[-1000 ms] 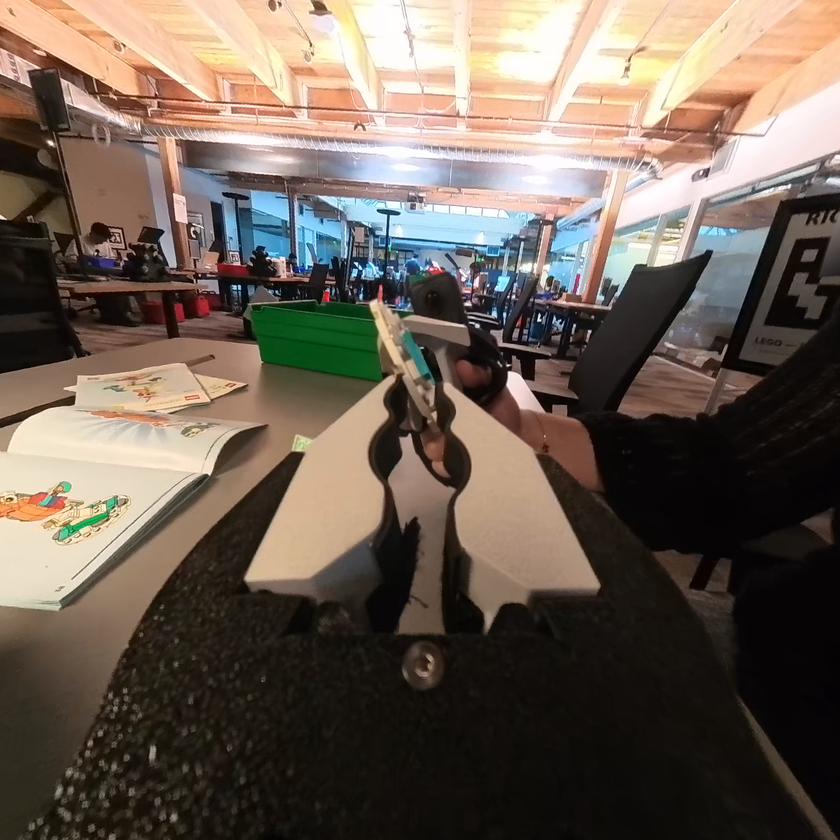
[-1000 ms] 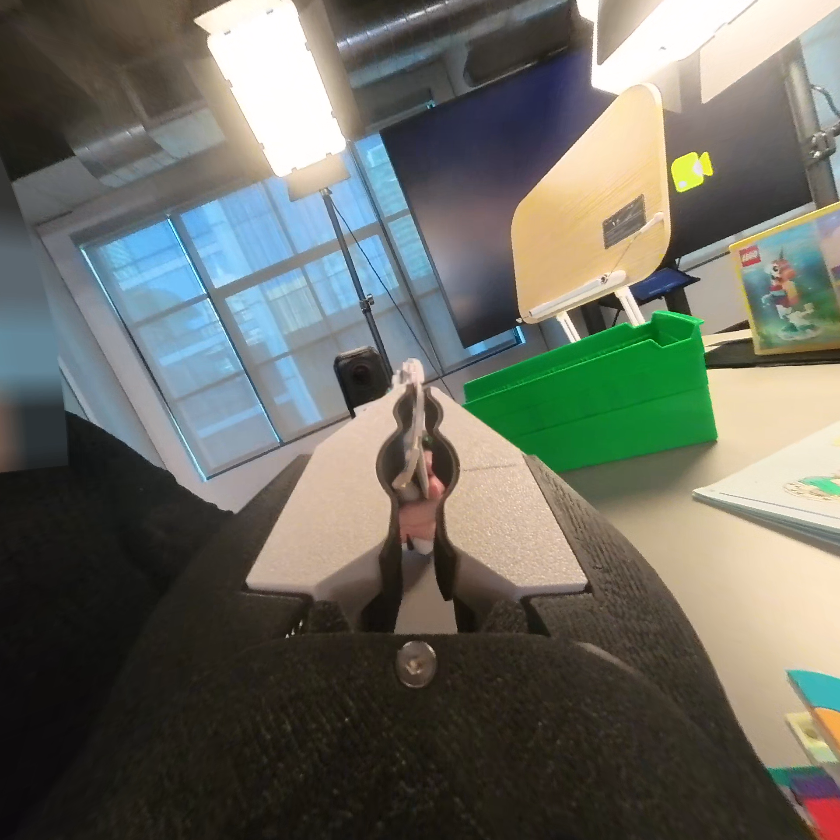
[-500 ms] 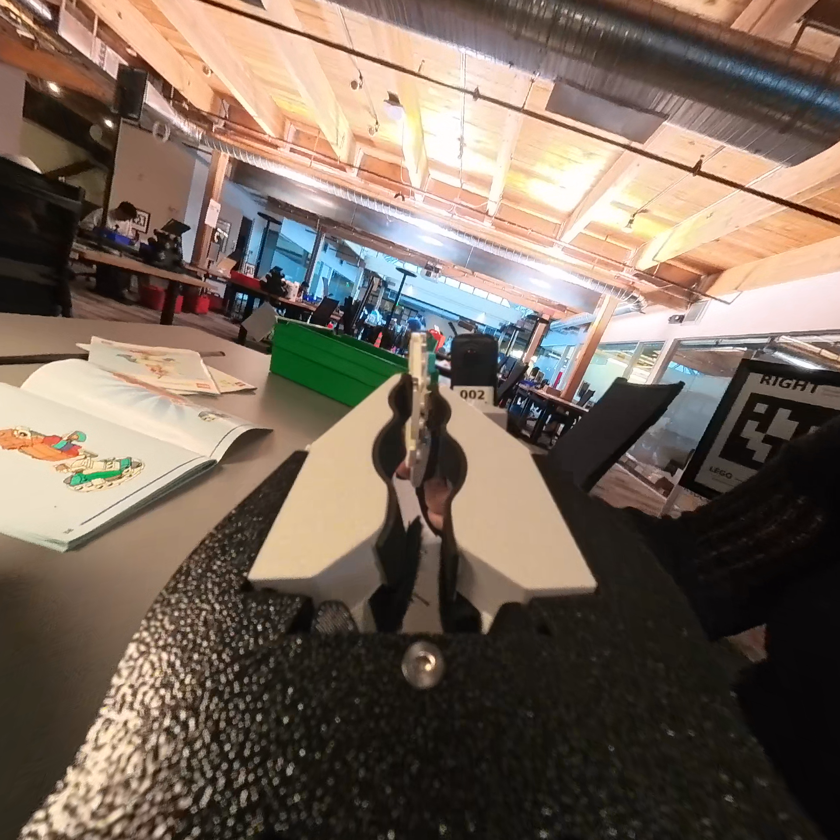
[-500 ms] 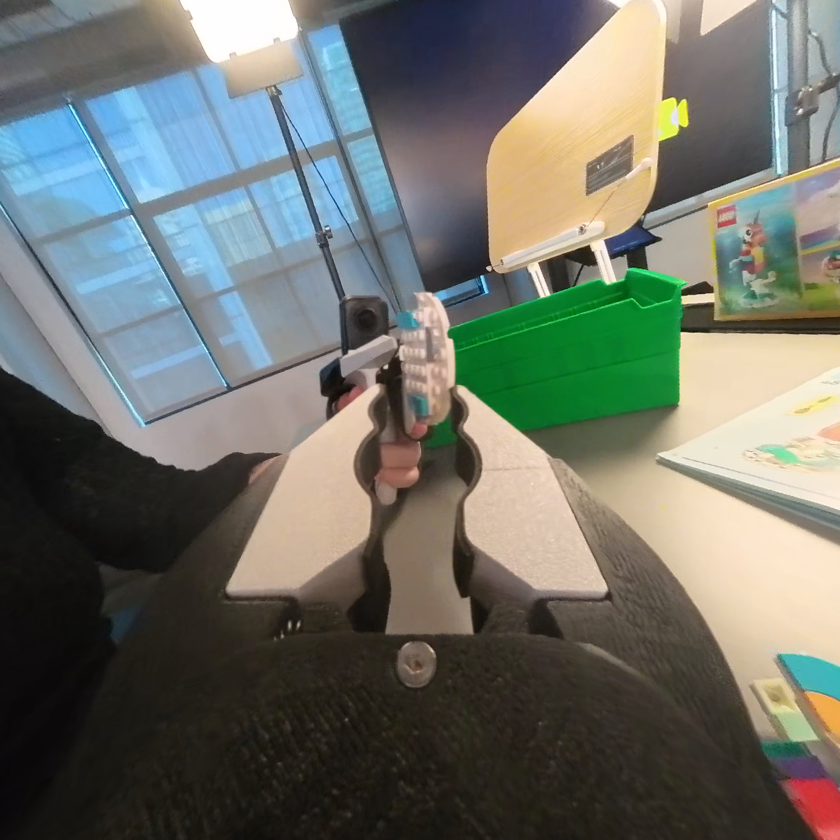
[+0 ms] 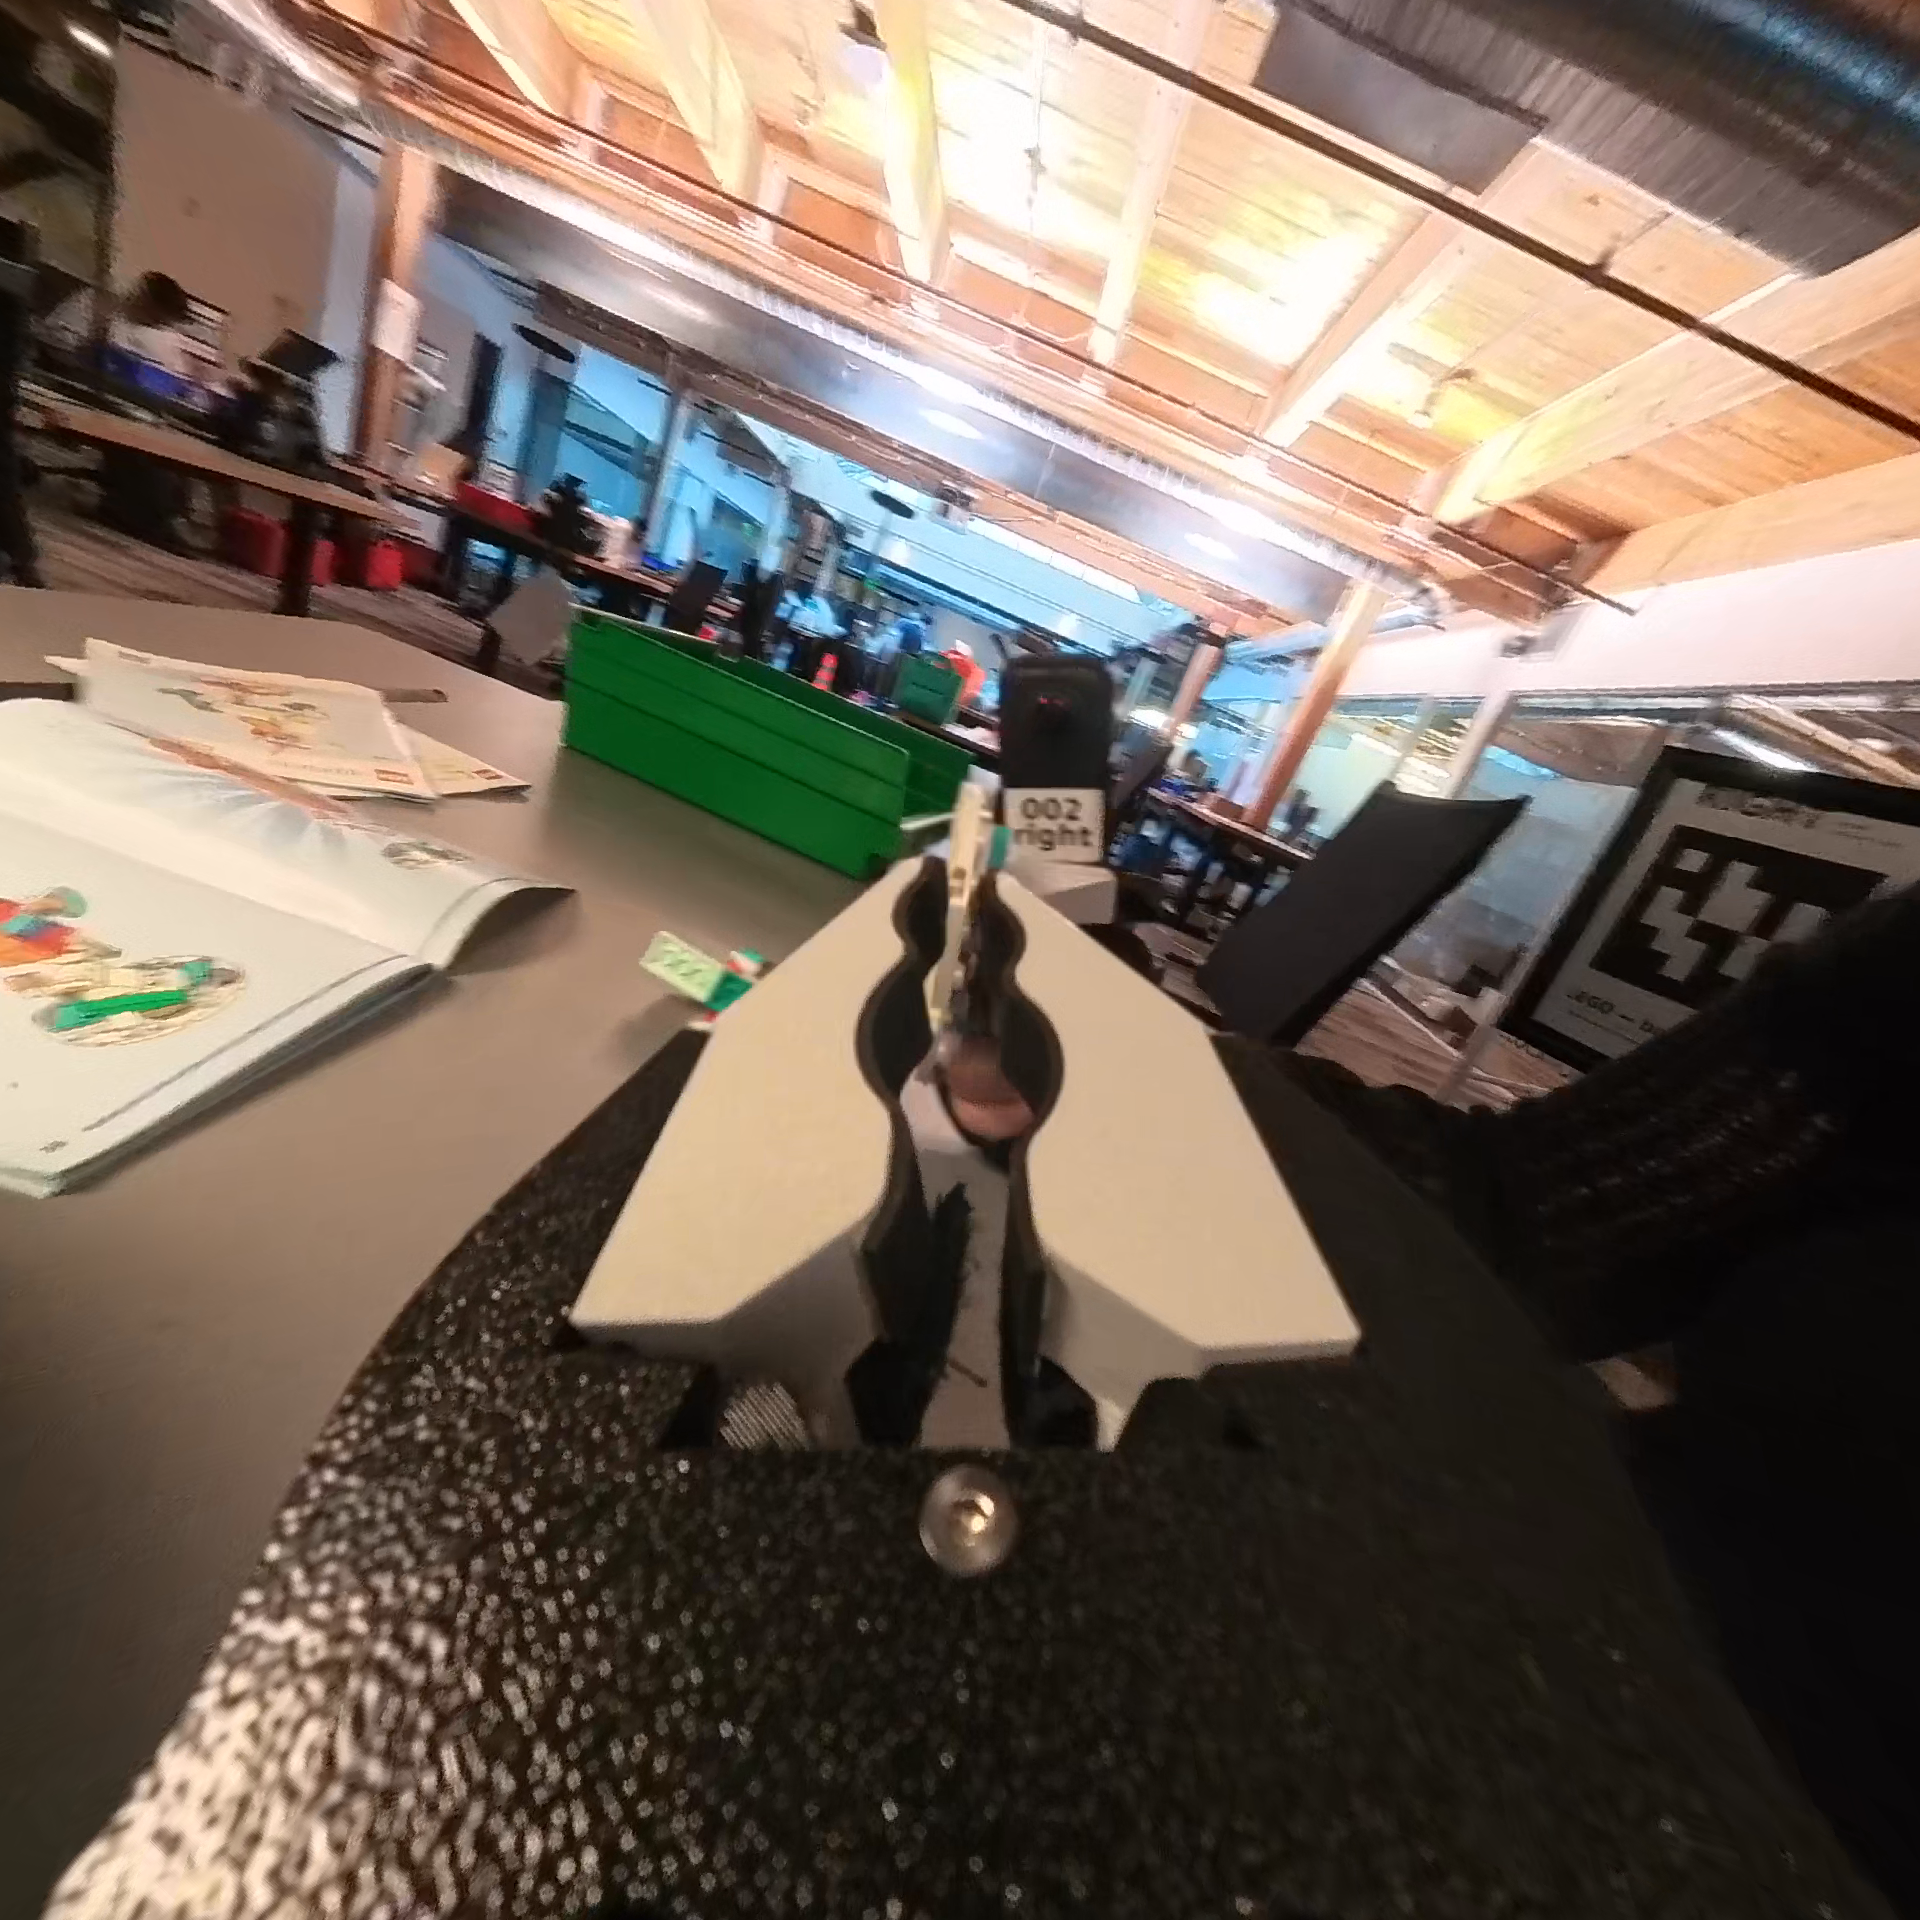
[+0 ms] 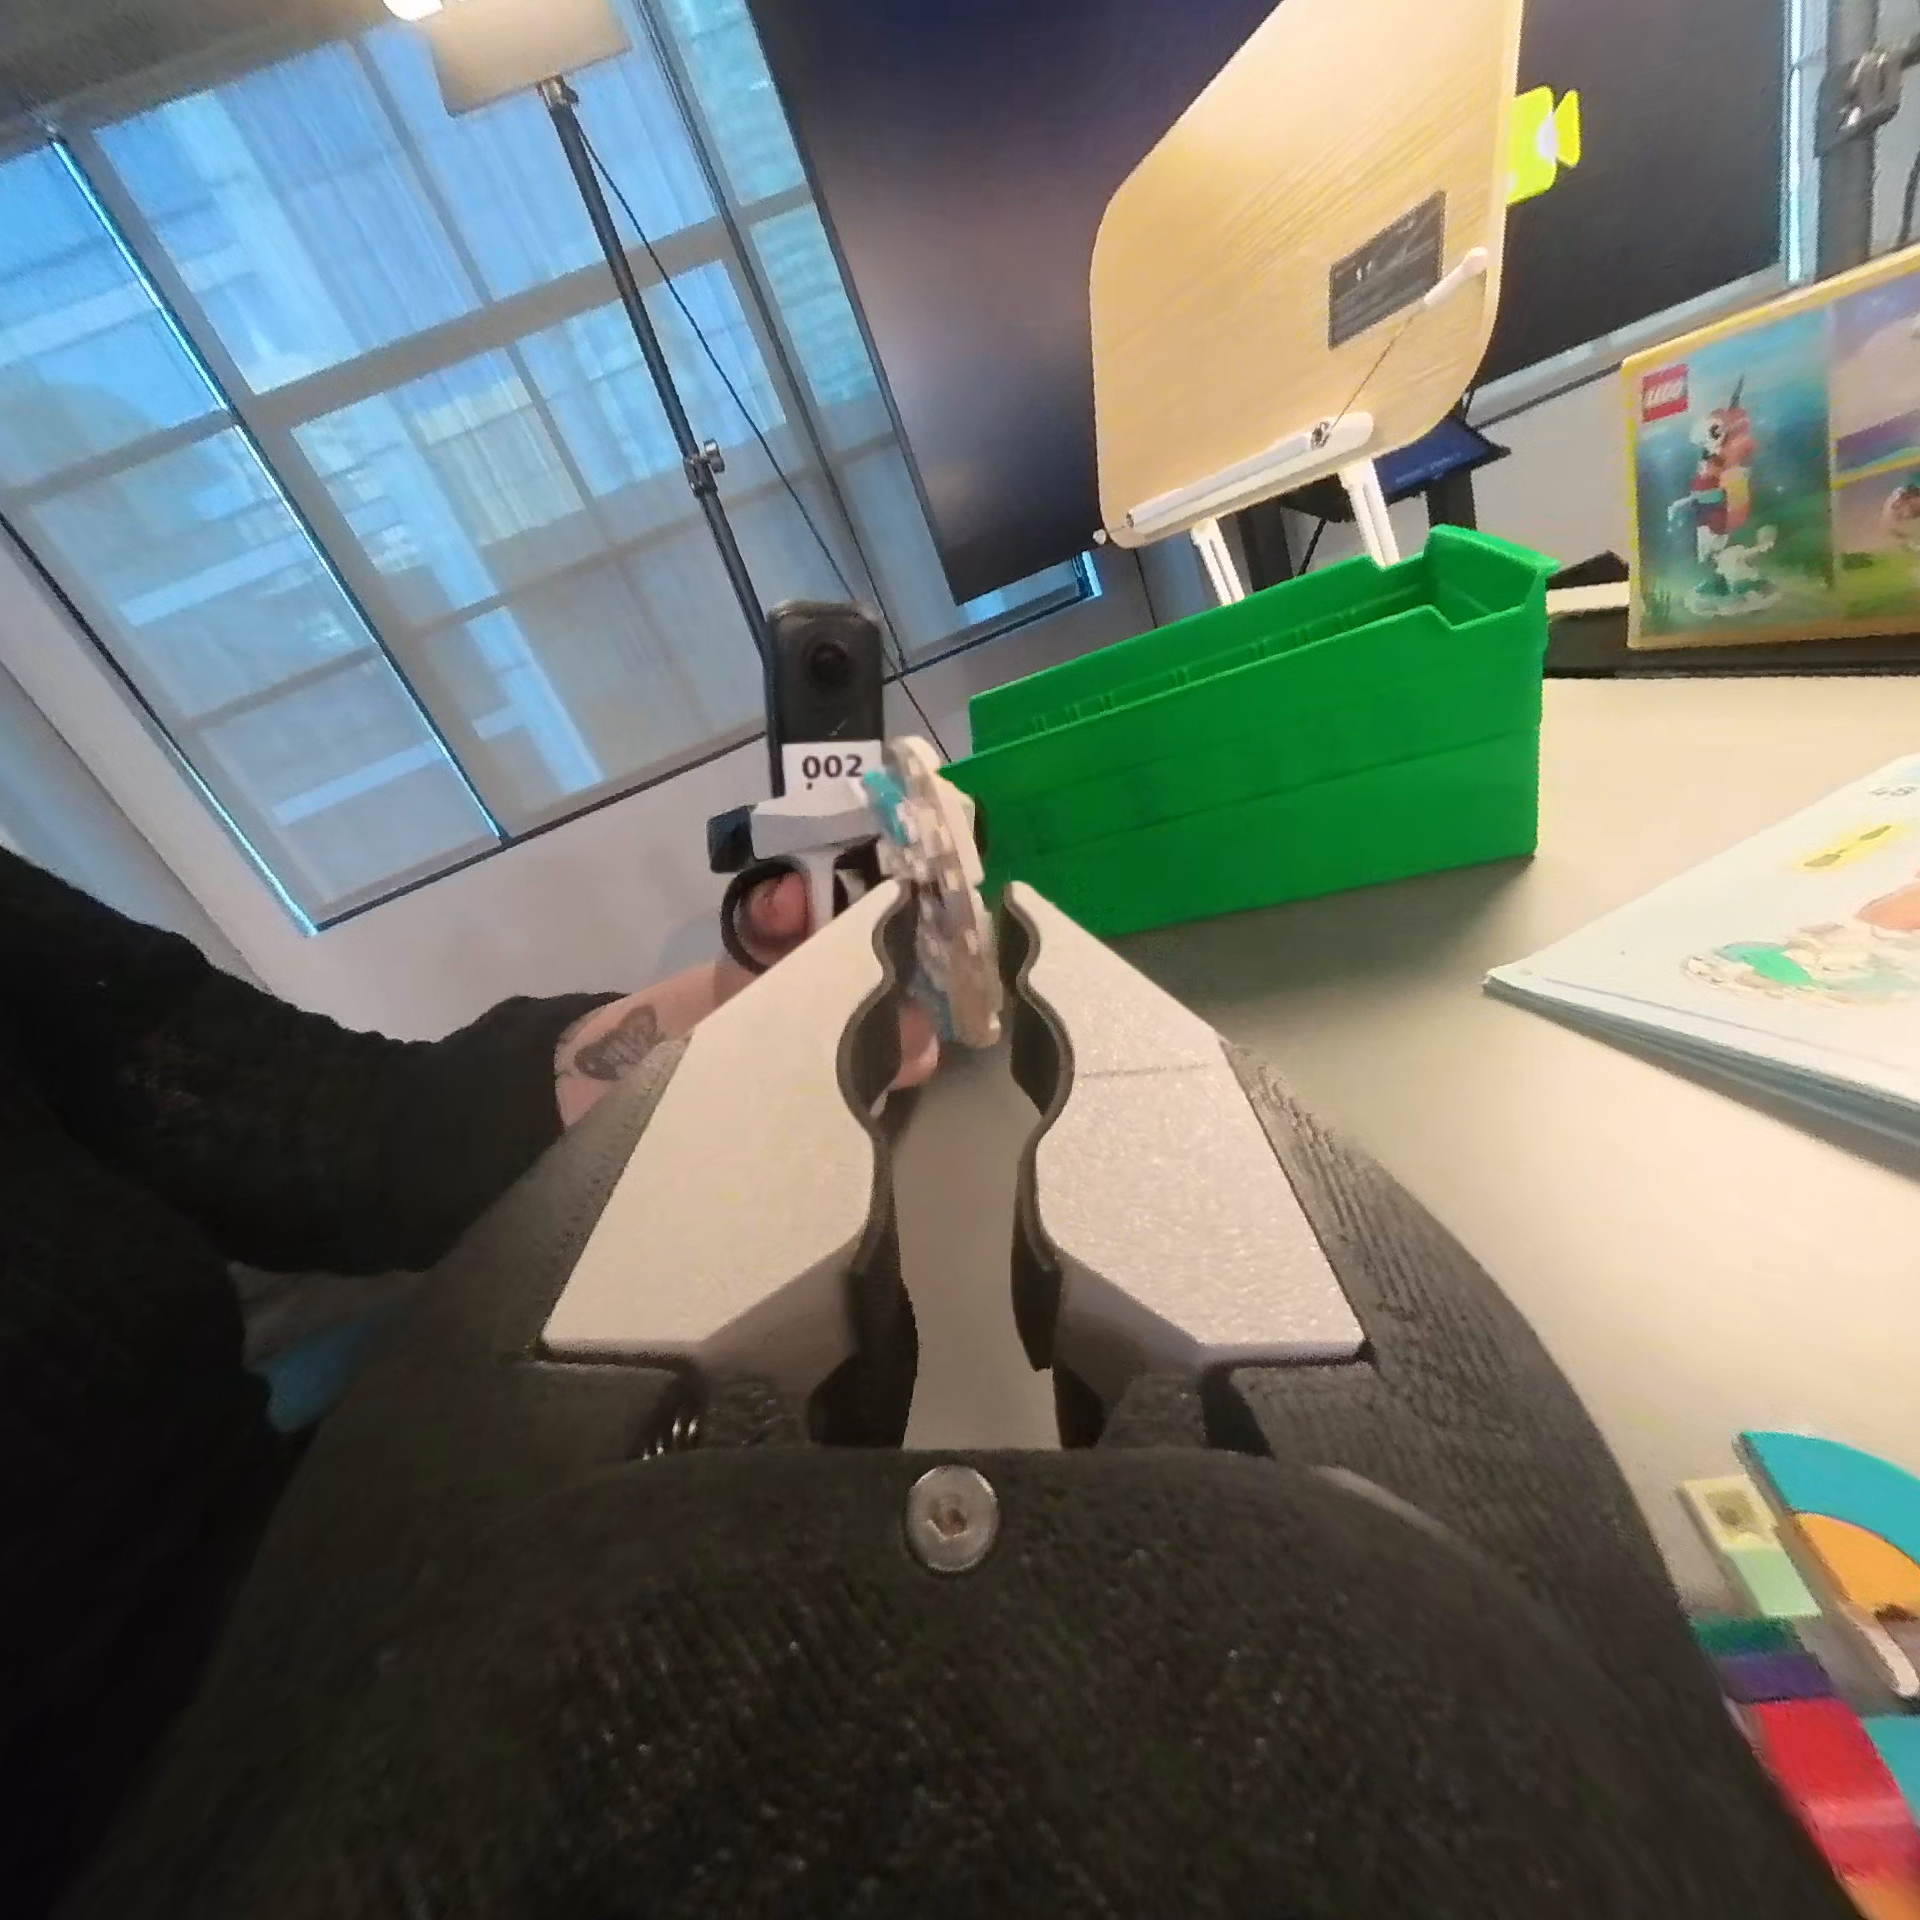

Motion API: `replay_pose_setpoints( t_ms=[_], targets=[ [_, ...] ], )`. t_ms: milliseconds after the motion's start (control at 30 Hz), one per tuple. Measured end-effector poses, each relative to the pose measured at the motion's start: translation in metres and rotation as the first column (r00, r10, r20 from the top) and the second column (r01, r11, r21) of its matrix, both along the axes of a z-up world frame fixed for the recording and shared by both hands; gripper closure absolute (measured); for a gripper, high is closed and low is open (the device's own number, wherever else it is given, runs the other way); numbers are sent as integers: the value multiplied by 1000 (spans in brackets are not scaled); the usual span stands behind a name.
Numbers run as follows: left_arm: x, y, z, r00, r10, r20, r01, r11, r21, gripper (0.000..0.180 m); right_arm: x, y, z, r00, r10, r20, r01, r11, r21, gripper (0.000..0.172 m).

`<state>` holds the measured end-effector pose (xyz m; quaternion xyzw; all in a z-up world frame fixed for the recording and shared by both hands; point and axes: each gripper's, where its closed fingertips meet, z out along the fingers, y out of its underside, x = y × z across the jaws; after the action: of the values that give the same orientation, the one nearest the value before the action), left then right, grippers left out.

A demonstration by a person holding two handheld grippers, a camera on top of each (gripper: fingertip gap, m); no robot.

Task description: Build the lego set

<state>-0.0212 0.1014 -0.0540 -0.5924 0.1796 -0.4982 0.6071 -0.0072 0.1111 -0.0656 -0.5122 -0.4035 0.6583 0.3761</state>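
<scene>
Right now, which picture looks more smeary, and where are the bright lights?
Left wrist view: smearier, the open booklet and green bin have soft, streaked edges, and the wooden ceiling glows with glare. Right wrist view: sharper on its green bin and toy box; a lamp panel at the top edge and pale windows give the light; the bottom-right bricks are fuzzy.

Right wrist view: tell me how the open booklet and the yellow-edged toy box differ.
1. Pose: the open booklet lies flat on the grey table; the toy box stands upright.
2. Place: the booklet is nearer the camera; the box stands farther back, beyond the green bin.
3. Look: the booklet shows pale, thin pages; the box has a yellow border and a vivid front.

Both carry colourful printed pictures.
</scene>
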Motion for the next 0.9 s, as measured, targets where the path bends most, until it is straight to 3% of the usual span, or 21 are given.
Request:
replay_pose_setpoints(
  t_ms=[133,200,267,467,600,667,767,833,900],
  targets=[
    [-17,11,6,962,253,-105,-235,959,161,163,-3,20,-37,970,-41,241,82,983,-164,167],
    [-27,12,12,898,408,-167,-350,890,293,161,-1,22,-62,922,22,387,102,950,-296,167],
    [-34,13,14,831,519,-197,-424,822,380,164,1,24,-78,876,30,482,139,940,-312,166],
    [-40,19,11,711,656,-254,-498,724,477,159,-2,40,-89,803,-154,576,241,967,-77,147],
    [-45,21,12,498,817,-290,-523,550,652,161,2,37,-59,852,-308,424,247,950,194,145],
    [-36,19,11,431,851,-298,-461,492,739,165,16,55,-32,818,-514,258,373,816,442,146],
    [-23,18,5,423,846,-323,-392,493,777,168,53,83,15,642,-757,-118,588,388,710,152],
    [-26,24,-1,415,843,-342,-396,506,766,171,67,83,29,587,-753,-299,604,161,780,157],
    [-38,31,-1,402,850,-339,-435,504,746,175,70,84,22,588,-725,-358,559,44,828,160]
  ],
)
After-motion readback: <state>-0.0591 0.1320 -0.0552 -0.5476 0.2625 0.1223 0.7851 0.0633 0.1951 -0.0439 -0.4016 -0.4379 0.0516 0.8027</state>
